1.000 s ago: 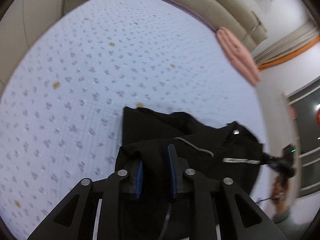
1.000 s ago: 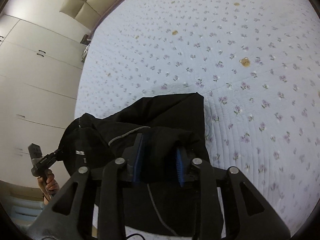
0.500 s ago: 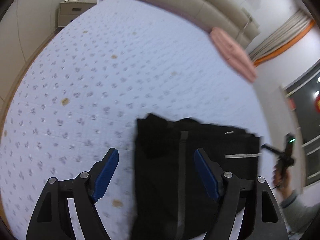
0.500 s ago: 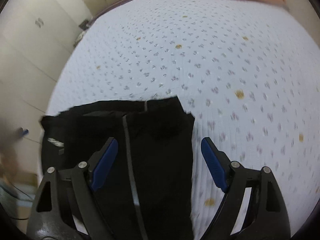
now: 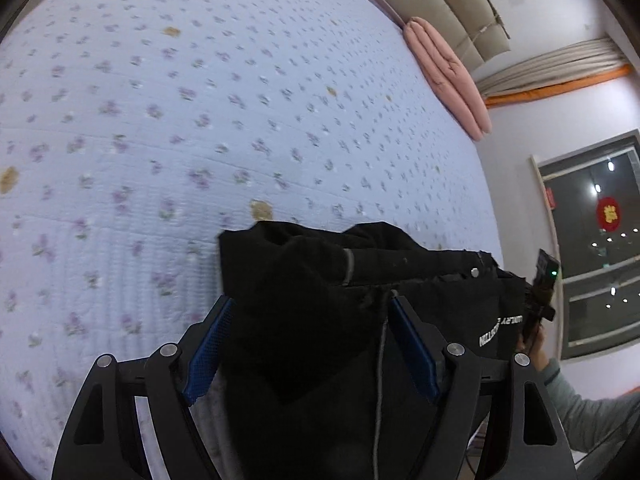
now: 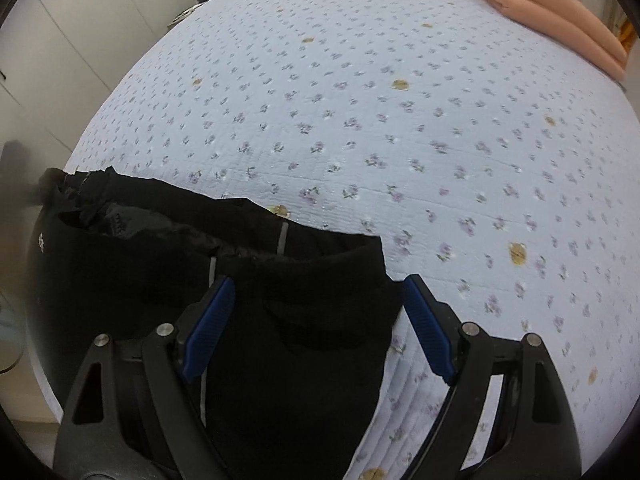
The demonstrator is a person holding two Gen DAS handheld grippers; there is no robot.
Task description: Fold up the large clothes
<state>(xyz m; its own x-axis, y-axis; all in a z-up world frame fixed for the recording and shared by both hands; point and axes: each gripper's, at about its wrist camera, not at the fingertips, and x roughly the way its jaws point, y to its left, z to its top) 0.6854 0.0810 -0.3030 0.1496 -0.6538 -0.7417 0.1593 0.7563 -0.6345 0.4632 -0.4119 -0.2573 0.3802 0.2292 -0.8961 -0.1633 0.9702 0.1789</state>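
Both my tongs just let go: left gripper (image 5: pixel 310 354) stands apart, right gripper (image 6: pixel 320 328) apart but narrowing (nothing clamped). The black jacket (image 6: pixel 288 312) now lies dropped on the floral quilt (image 6: pixel 400 128), so this fold is laid.

1. Black garment (image 5: pixel 320 320): one, lying on the bed.
2. Bed (image 5: pixel 200 120): one, under a floral quilted cover.
3. Folded pink blanket (image 5: pixel 448 80): one, at the far edge.
4. Tools: two, the left tool (image 5: pixel 308 344) and the right tool (image 6: pixel 316 320), each with two blue pads.
5. Person's hand (image 5: pixel 534 350): one seen, with a grey sleeve.
6. Window (image 5: pixel 592 240): one, dark.
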